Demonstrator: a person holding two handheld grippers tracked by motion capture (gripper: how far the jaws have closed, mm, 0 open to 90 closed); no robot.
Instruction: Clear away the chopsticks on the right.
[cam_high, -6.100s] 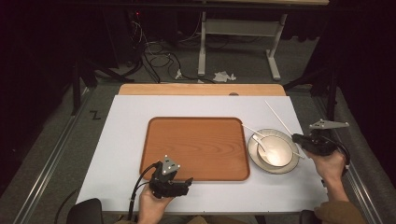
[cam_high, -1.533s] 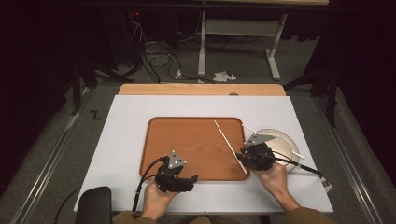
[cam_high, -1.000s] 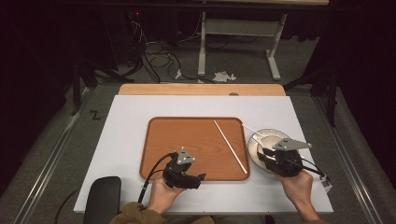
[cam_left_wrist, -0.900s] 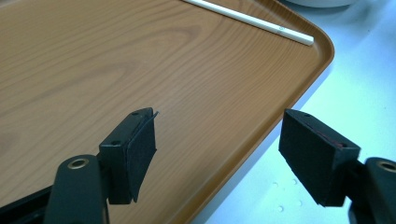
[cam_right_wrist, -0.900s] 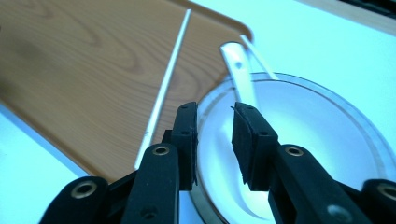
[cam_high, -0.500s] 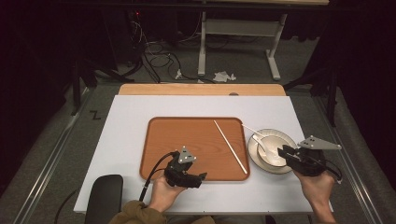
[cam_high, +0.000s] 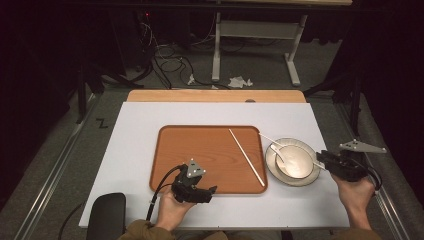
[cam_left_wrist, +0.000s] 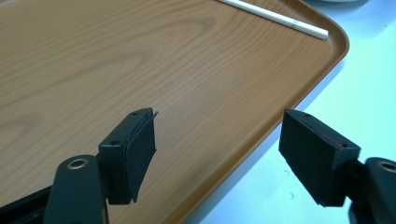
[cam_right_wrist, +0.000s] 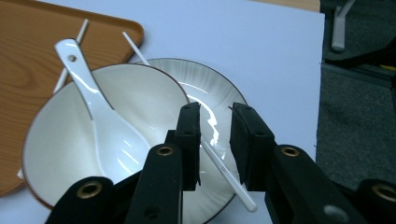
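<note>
A wooden tray (cam_high: 200, 155) lies mid-table with one white chopstick (cam_high: 247, 157) on its right part. To its right a white bowl (cam_high: 295, 162) sits on a plate (cam_high: 310, 179), with a white spoon (cam_high: 276, 151) in the bowl. A second chopstick (cam_right_wrist: 233, 184) lies across bowl and plate. My right gripper (cam_right_wrist: 215, 109) is at the plate's right rim, its jaws astride this chopstick's end. They have just been closing, with a gap left on both sides. My left gripper (cam_left_wrist: 217, 116) is open over the tray's front right corner (cam_left_wrist: 327, 51), nothing between its jaws.
The white tabletop (cam_high: 140, 145) has free room left of the tray and behind it. A dark pad (cam_high: 107, 215) lies at the front left corner. The table's right edge is close behind my right hand (cam_high: 357, 195). Cables and table legs are on the floor beyond.
My right gripper left one chopstick on the tray, then moved right from the tray's edge to the plate's right side. The left gripper has stayed put.
</note>
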